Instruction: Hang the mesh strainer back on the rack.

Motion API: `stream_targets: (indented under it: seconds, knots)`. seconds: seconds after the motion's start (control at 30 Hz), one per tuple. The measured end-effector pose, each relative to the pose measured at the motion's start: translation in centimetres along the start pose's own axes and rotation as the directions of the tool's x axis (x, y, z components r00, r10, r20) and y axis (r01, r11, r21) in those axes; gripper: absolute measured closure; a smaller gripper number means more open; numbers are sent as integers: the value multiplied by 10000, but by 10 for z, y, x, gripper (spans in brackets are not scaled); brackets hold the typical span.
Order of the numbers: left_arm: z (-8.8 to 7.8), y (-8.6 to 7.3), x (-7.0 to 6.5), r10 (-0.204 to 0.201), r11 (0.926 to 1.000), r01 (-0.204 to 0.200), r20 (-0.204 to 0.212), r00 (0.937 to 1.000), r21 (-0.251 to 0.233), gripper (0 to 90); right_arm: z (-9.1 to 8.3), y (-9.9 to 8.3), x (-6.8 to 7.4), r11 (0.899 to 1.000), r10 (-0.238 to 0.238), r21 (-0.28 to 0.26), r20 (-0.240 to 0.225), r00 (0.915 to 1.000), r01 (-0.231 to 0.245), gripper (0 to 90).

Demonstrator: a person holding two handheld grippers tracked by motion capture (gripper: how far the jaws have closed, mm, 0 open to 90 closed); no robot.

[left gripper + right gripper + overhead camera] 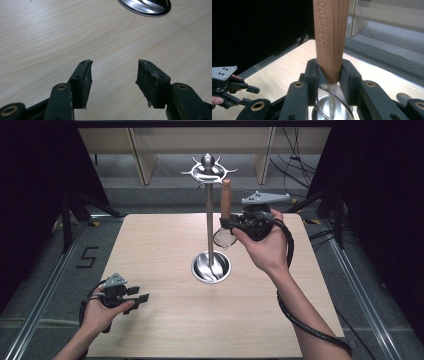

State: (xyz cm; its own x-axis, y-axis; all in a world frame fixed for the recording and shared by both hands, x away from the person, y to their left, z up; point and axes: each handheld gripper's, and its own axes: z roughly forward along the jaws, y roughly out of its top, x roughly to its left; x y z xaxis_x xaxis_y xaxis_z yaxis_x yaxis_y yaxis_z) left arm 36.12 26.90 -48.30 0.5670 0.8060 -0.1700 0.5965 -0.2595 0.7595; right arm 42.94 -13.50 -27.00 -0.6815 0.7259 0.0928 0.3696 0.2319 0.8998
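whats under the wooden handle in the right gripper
A round mesh strainer hangs below the wooden handle, wire ring and mesh visible. The right gripper covers where handle and wire join.

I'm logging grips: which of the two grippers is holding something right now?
The right gripper, raised beside the stand, clamps the strainer's wooden handle; the left gripper is open over bare table.

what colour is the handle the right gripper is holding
Light brown wood with lengthwise grain, on the strainer handle; clearest in the right gripper view.
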Motion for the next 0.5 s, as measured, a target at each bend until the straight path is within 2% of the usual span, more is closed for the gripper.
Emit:
stream_targets:
  seconds: [0.03,0.1,0.13,0.2,0.23,0.33,0.5]
  knots:
    - [0,0,0,0,10000,0,7,10000,-22,445,0,0,-1,10000,-40,72,-65,10000,40,703]
    - [0,0,0,6,10000,-5,10,10000,-35,444,0,-1,-2,9995,300,138,-261,9992,-296,699]
    - [0,0,0,11,10000,-11,8,10000,-19,444,1,-2,-4,9997,204,124,-293,9994,-200,697]
    - [0,0,0,17,10000,-17,8,10000,-1,444,1,-2,-4,9989,426,193,-353,9985,-419,692]
    - [0,0,0,24,10000,-24,-13,10000,25,444,1,-2,-6,9998,164,95,-314,9994,-161,691]
    - [0,0,0,-8,10000,8,3,10000,-39,444,0,-2,-6,9994,297,158,-350,9989,-292,689]
    - [0,0,0,-3,10000,3,-29,10000,13,444,0,-2,-8,9997,249,82,-264,9993,-247,679]
